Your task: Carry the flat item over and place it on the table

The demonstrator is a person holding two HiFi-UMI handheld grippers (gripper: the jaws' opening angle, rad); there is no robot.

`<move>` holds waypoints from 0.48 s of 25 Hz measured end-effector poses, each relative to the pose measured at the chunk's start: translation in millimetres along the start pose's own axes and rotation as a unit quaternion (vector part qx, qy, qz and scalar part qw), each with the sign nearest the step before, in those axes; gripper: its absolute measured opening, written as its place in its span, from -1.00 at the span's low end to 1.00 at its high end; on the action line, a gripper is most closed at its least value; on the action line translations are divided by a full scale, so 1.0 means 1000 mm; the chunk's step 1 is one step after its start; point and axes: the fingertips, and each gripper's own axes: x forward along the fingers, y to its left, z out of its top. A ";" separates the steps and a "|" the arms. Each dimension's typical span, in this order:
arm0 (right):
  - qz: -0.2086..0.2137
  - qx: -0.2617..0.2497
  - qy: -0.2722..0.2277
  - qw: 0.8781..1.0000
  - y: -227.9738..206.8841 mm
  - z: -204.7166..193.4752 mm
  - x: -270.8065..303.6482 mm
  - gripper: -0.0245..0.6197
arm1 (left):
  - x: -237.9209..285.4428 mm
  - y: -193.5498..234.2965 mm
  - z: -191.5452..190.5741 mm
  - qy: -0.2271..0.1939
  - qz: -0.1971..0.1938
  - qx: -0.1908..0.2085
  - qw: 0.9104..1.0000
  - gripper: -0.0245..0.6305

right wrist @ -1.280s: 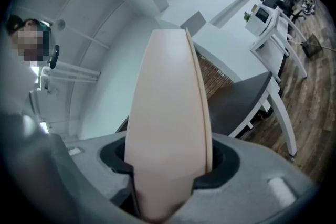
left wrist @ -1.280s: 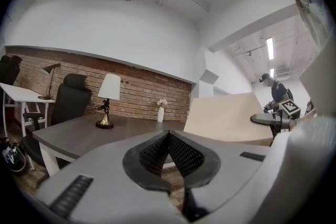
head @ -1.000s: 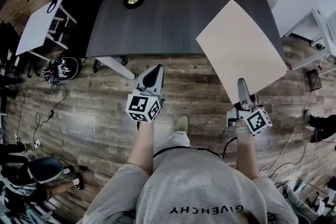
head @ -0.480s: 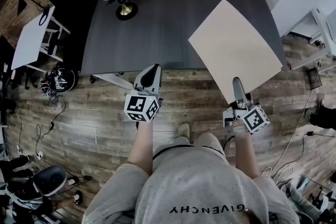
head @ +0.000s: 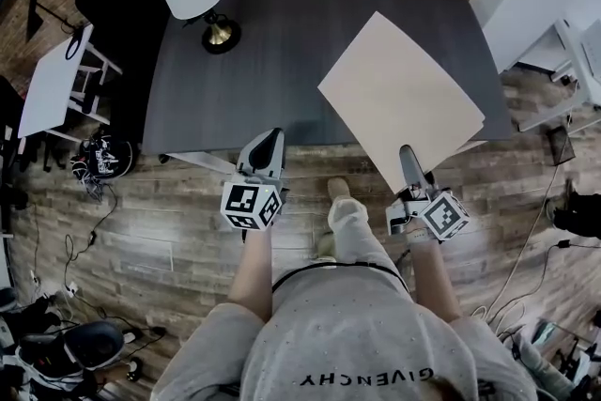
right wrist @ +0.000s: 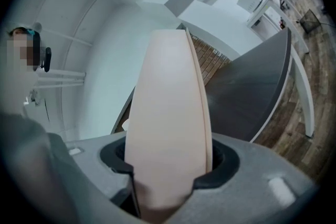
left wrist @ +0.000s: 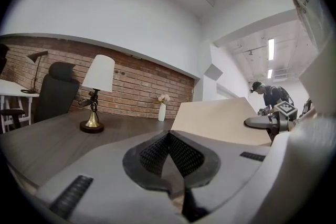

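Beige board (head: 399, 103), just one, clamped in right gripper (head: 408, 160).

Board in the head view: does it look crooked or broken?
Not broken. The board is turned cornerwise to the table, pinched at one corner by the right gripper, that corner past the table's near edge.

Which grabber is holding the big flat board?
The right gripper: its jaws clamp an edge of the tan board. The left gripper is shut on nothing.
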 end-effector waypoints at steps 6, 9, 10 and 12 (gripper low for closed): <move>-0.005 0.034 0.009 0.999 -0.010 0.000 0.035 -0.07 | 0.021 0.023 0.005 0.003 0.013 -0.001 1.000 -0.93; -0.002 0.041 0.015 0.999 -0.013 0.003 0.060 -0.07 | 0.039 0.032 0.005 0.004 0.018 -0.005 1.000 -0.93; -0.002 0.043 0.018 0.999 -0.015 0.004 0.067 -0.07 | 0.045 0.033 0.004 0.005 0.017 -0.006 1.000 -0.93; 0.001 0.044 0.022 0.999 -0.017 0.006 0.082 -0.07 | 0.057 0.034 0.003 0.007 0.014 -0.007 1.000 -0.93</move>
